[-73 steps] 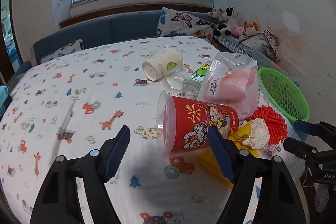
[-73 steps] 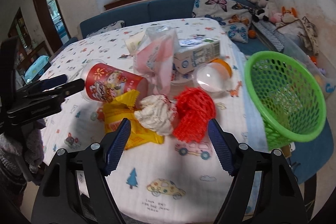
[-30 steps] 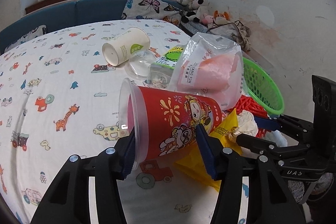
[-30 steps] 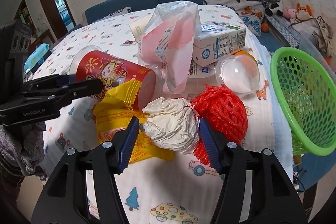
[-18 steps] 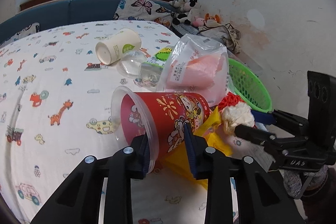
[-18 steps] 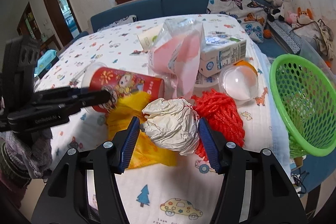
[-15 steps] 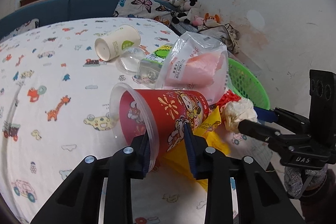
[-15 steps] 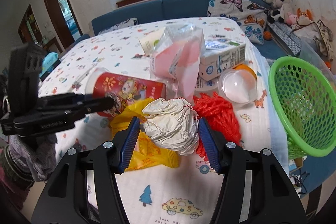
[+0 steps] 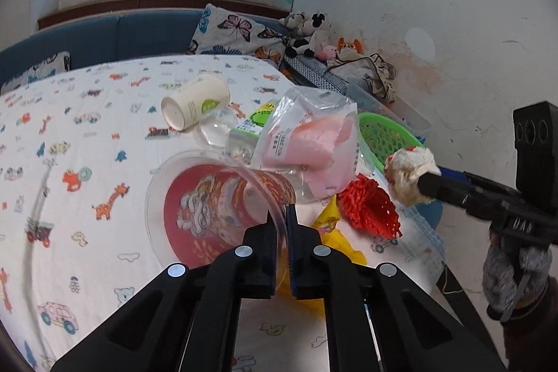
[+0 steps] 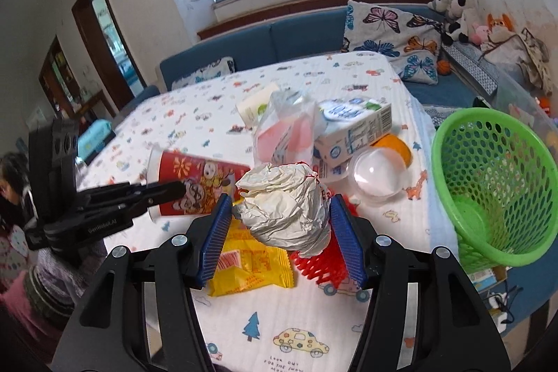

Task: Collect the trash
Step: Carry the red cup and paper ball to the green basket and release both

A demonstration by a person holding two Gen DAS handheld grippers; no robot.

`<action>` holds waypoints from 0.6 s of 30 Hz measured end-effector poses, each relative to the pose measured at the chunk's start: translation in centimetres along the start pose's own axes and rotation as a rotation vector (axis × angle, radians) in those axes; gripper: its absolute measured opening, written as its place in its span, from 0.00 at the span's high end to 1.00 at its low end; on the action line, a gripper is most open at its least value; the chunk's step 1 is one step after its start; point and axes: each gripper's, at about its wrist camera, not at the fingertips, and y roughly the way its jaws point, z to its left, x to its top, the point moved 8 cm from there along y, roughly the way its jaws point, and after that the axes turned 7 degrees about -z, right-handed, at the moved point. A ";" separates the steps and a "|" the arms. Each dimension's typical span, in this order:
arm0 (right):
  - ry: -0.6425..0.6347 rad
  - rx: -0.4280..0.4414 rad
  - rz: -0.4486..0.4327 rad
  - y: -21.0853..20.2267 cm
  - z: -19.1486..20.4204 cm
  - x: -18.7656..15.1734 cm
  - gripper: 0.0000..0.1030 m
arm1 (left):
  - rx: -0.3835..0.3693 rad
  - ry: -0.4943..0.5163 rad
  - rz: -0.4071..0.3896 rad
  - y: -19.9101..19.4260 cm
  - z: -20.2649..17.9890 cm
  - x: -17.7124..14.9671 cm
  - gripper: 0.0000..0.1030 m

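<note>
1. The left gripper (image 9: 281,225) is closed on the clear rim of the red cup (image 9: 223,204); the cup has cartoon prints and lies tilted, its open mouth toward the camera, near the table's right edge.
2. The right gripper (image 10: 280,232) grips a crumpled white paper ball (image 10: 284,208); the ball is above the yellow wrapper (image 10: 249,264) and the red net (image 10: 321,262).
3. The green basket (image 10: 495,190) is just beside the right edge of the table (image 10: 303,330).

Both wrist cams close, angled down across the table (image 9: 87,114); both see the green basket (image 10: 495,183).
</note>
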 end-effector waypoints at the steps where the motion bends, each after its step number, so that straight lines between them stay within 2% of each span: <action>1: 0.012 0.005 -0.004 -0.2 -0.2 0.3 0.43 | 0.002 0.000 -0.001 -0.1 -0.1 0.1 0.95; 7: 0.037 -0.024 -0.057 -2.0 -2.2 1.9 0.43 | 0.005 -0.007 -0.029 -1.3 -0.5 1.3 0.95; 13: 0.042 -0.158 -0.062 -2.7 -7.1 2.1 0.43 | -0.039 0.014 -0.085 -3.1 -2.9 4.1 0.95; 18: 0.076 -0.274 -0.034 -3.2 -12.8 1.1 0.43 | -0.113 0.044 -0.104 -2.3 -6.5 6.3 0.95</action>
